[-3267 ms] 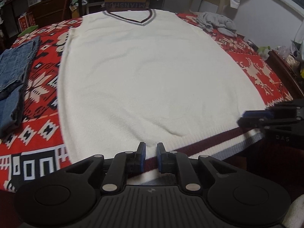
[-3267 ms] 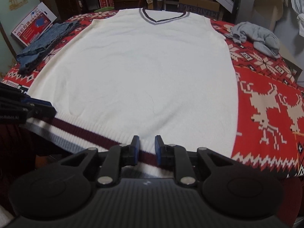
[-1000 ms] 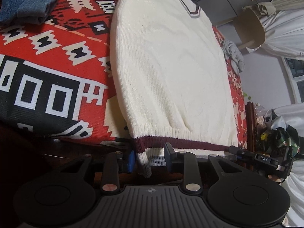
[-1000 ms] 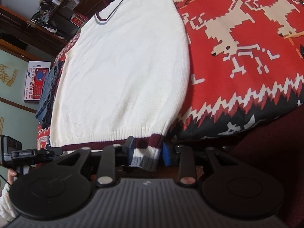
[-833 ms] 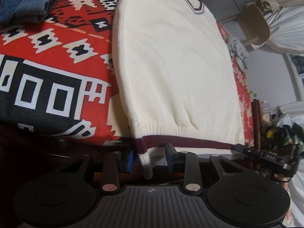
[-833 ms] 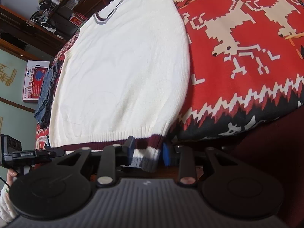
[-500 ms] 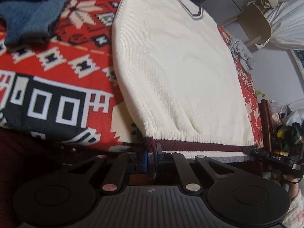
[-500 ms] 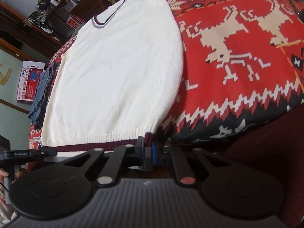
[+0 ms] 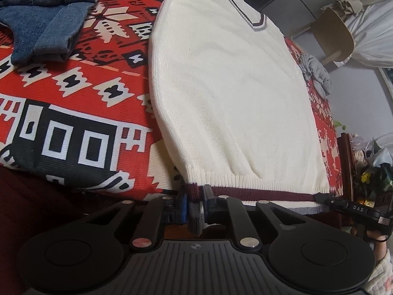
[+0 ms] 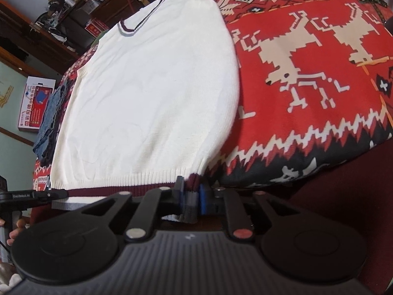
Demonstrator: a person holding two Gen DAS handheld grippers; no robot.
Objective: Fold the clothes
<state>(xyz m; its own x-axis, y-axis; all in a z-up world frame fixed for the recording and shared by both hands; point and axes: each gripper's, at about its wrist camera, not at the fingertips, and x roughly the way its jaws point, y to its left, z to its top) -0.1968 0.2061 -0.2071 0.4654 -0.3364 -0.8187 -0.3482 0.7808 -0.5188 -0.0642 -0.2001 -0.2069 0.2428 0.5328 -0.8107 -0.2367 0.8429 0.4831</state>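
**Hem corners gripped, fold not begun**

Flat on blanket [image 9: 73,93]: vest [image 9: 233,93], collar at 12 o'clock. Left gripper [image 9: 195,207] and right gripper [image 10: 190,198]: jaws nearly closed, easing slightly, pinching hem corners at 6 o'clock. Next, probably: lifting together, carrying hem toward collar.

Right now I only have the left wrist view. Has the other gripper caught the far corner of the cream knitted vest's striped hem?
Observer: Yes. In the right wrist view the right gripper has the corner of the maroon-striped hem of the cream knitted vest between its pads, which press on it. Its jaws are opening slightly.
Operator: And what lies past the folded blue jeans on the other side?
Observer: A red and white cardboard box leans against the green wall, just beyond the folded blue jeans.
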